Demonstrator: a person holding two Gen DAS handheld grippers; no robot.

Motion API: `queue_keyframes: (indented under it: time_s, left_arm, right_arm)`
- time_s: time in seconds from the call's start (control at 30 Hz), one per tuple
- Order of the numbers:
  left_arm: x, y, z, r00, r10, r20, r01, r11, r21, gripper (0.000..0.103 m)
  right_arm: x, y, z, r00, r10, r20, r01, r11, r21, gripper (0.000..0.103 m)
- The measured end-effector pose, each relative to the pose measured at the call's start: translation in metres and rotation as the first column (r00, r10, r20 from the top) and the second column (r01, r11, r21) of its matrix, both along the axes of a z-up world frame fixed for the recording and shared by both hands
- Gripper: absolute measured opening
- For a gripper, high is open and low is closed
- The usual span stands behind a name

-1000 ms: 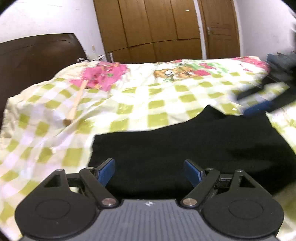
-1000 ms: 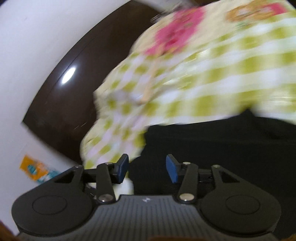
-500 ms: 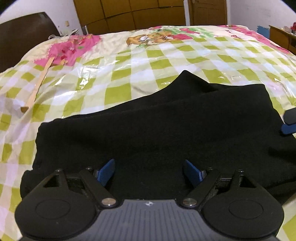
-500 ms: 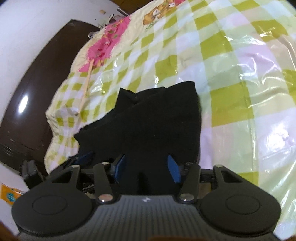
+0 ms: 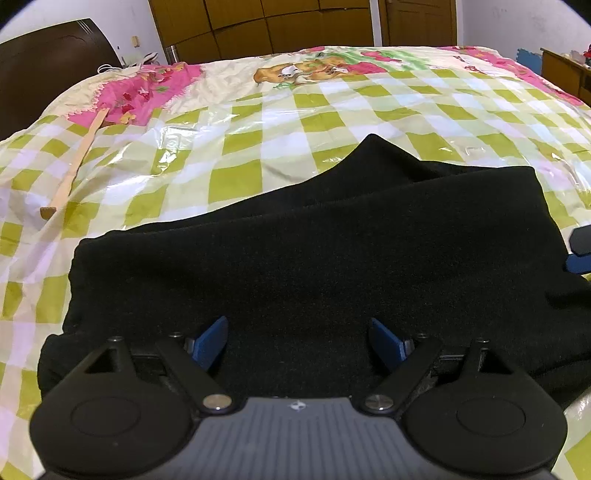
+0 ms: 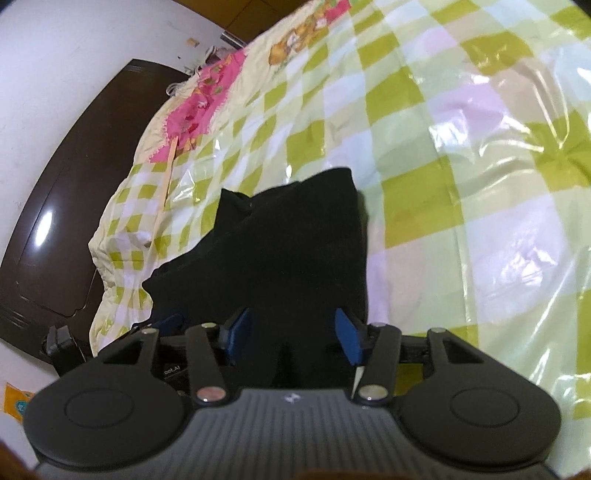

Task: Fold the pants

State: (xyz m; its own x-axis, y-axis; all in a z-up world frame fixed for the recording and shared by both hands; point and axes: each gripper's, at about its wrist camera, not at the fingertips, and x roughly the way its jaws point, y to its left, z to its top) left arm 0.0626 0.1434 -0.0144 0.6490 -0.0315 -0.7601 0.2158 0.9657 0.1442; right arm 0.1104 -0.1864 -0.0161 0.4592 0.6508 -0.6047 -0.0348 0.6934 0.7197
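Black pants (image 5: 314, 258) lie folded in layers on the bed, near its front edge. My left gripper (image 5: 297, 339) is open, its blue pads low over the near edge of the pants, nothing between them. My right gripper (image 6: 293, 332) is open too, over the near end of the pants (image 6: 288, 251) in the right wrist view. A blue fingertip of the right gripper shows at the right edge of the left wrist view (image 5: 578, 262). Part of the left gripper (image 6: 168, 321) shows at the left in the right wrist view.
The bed has a green and white checked cover (image 5: 280, 122) with a glossy plastic sheet. A wooden stick (image 5: 75, 170) lies at the left. A dark headboard (image 5: 44, 70) stands at the left, brown wardrobes (image 5: 295, 22) behind.
Both grippers have come down close over the near edge of the pants. The right gripper swung from the headboard side to the right end. Since half a second ago little has moved.
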Motion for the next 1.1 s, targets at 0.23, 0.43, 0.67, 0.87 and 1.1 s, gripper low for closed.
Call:
queue_keyframes:
  time_s: [0.23,0.43,0.67,0.87,1.1]
  left_arm:
    - [-0.002,0.003,0.000,1.000,-0.008,0.001,0.008,1.000,-0.009,0.096]
    - [-0.004,0.002,-0.001,1.000,-0.012,0.006,0.012,1.000,-0.008,0.096]
    - [-0.002,0.002,-0.001,1.000,-0.013,-0.001,0.013,1.000,-0.007,0.098]
    - [-0.011,0.002,0.000,0.999,-0.034,0.004,0.034,0.999,-0.005,0.098]
    - [-0.010,-0.001,0.000,0.999,-0.048,-0.004,0.048,0.999,0.009,0.099]
  right_arm:
    - [-0.001,-0.008,0.000,1.000,-0.006,-0.004,0.006,1.000,0.017,0.053]
    - [-0.018,-0.027,-0.007,0.999,-0.030,-0.045,0.031,0.999,0.018,0.056]
    - [0.005,-0.010,-0.024,0.998,0.023,-0.051,-0.018,0.995,0.101,0.065]
    - [0.004,-0.005,-0.020,0.997,0.001,-0.071,0.021,0.951,0.309,0.067]
    - [0.012,0.008,-0.016,0.997,0.074,0.019,-0.076,0.980,0.182,0.061]
